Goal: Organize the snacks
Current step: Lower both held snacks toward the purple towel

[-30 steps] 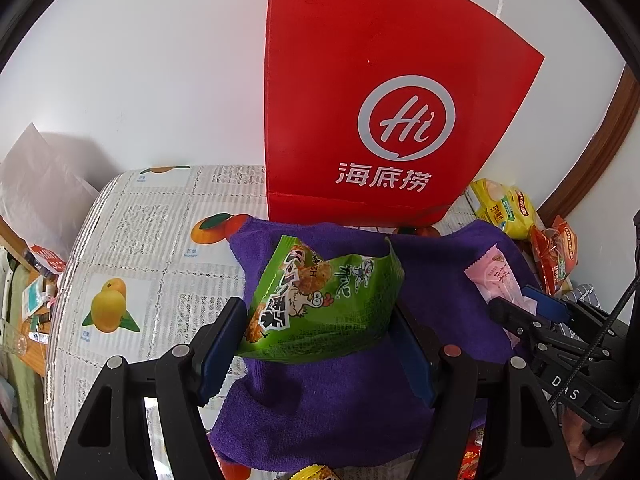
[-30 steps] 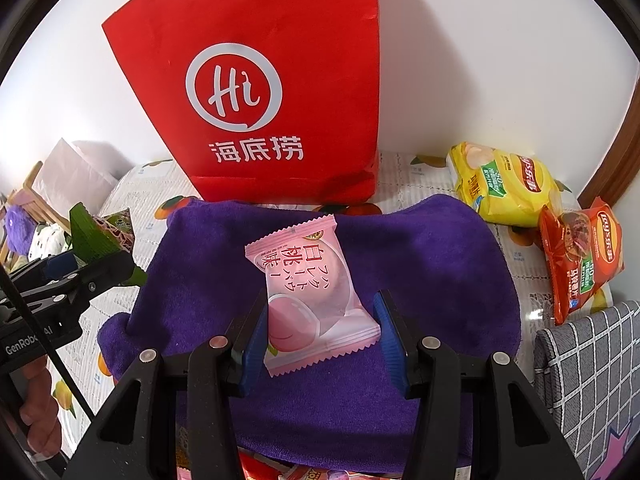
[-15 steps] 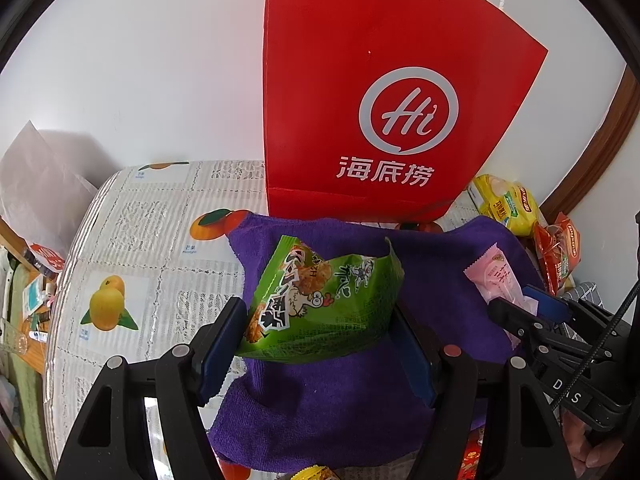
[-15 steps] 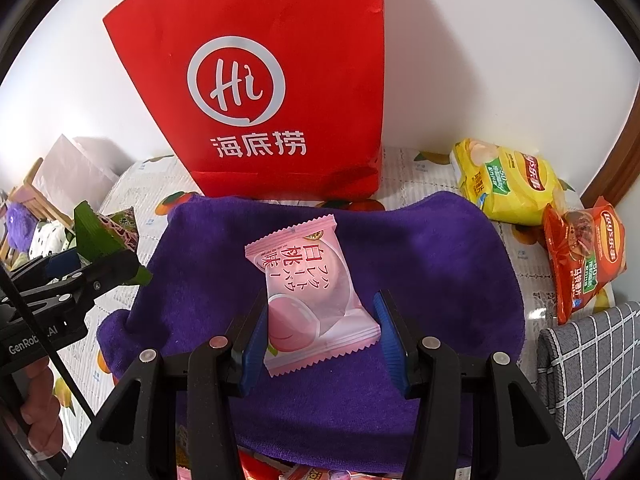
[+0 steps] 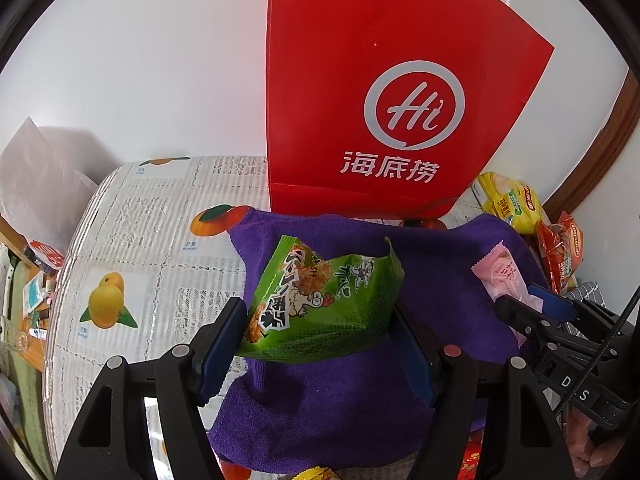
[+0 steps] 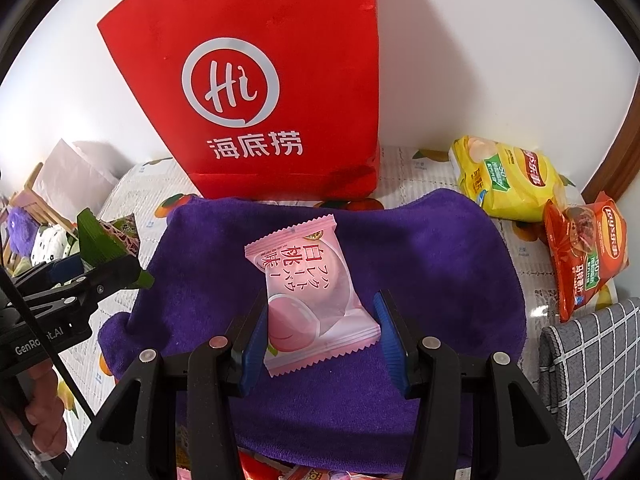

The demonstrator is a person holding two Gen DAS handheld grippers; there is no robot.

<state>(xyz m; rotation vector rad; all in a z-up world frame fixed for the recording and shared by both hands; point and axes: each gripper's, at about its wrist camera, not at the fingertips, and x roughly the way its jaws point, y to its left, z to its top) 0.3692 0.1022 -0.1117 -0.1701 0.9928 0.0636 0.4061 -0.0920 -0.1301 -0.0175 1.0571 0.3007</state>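
Above a plush purple towel (image 5: 336,412), spread over a fruit-printed tablecloth (image 5: 132,240) with lacy panels. Left gripper (image 5: 316,340) clamped on a crinkly green snack packet (image 5: 320,308), its blue ribbed pads (image 5: 218,344) pressing both sides so the glossy foil bows upward, clear of the towel. Right gripper (image 6: 320,332) closed on a flat pink peach-flavoured packet (image 6: 312,296) with serrated end seams, a blue pad (image 6: 390,340) against each long edge, though whether the right pad truly touches cannot be told. Behind the towel, upright against the white wall, a stiff red paper bag (image 6: 272,88), tapered toward its base, printed with a white ring logo. Right of the towel, a puffy yellow crisp bag (image 6: 508,184) and a shiny orange crisp bag (image 6: 584,260), lying just beside each other. Grey checked fabric (image 6: 592,364) at the lower right edge.
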